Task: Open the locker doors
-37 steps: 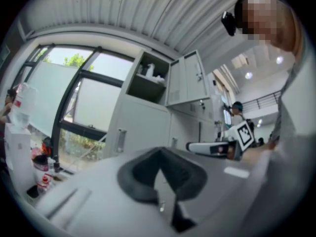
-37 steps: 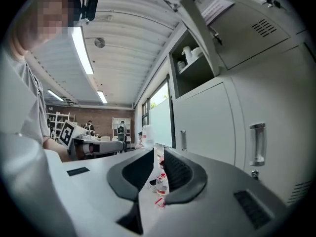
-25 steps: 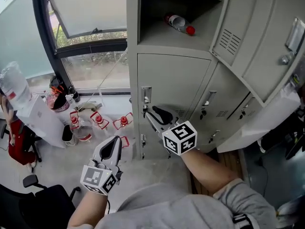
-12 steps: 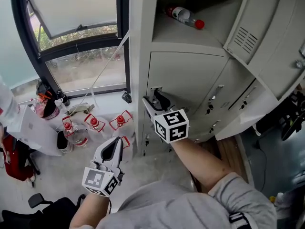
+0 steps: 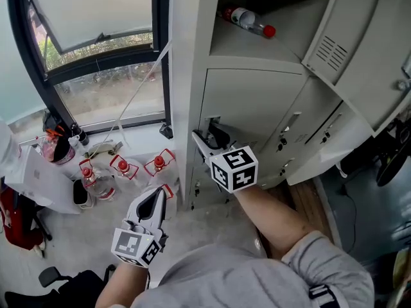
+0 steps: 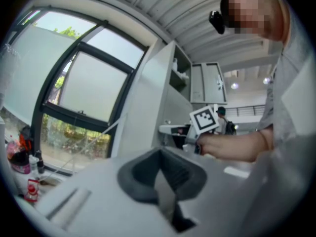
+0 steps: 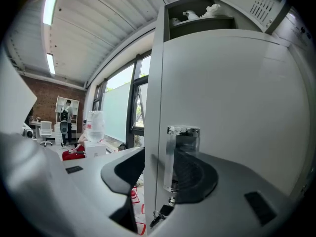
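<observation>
Right gripper [image 5: 206, 134] has come up onto the lower locker door's handle [image 7: 181, 157] since a second ago, and its jaws have spread wider.

Its jaws are now standing wide apart with the chrome handle between them, the handle lying close against the right-hand pad, on the left edge of the closed locker door [image 5: 257, 101]. The left gripper [image 5: 157, 193] is hanging low over the pale floor [image 5: 96, 236], its jaws pressed together on nothing. Grey metal lockers are filling the right of the room, beside a dark-framed window [image 5: 96, 63]. Three closed lower doors are showing, each with one handle, and one upper door [image 5: 334, 37] is hanging open. One red-capped bottle [image 5: 247, 19] is lying in the open compartment; three red-capped floor bottles [image 5: 122, 169] are standing under the window.
</observation>
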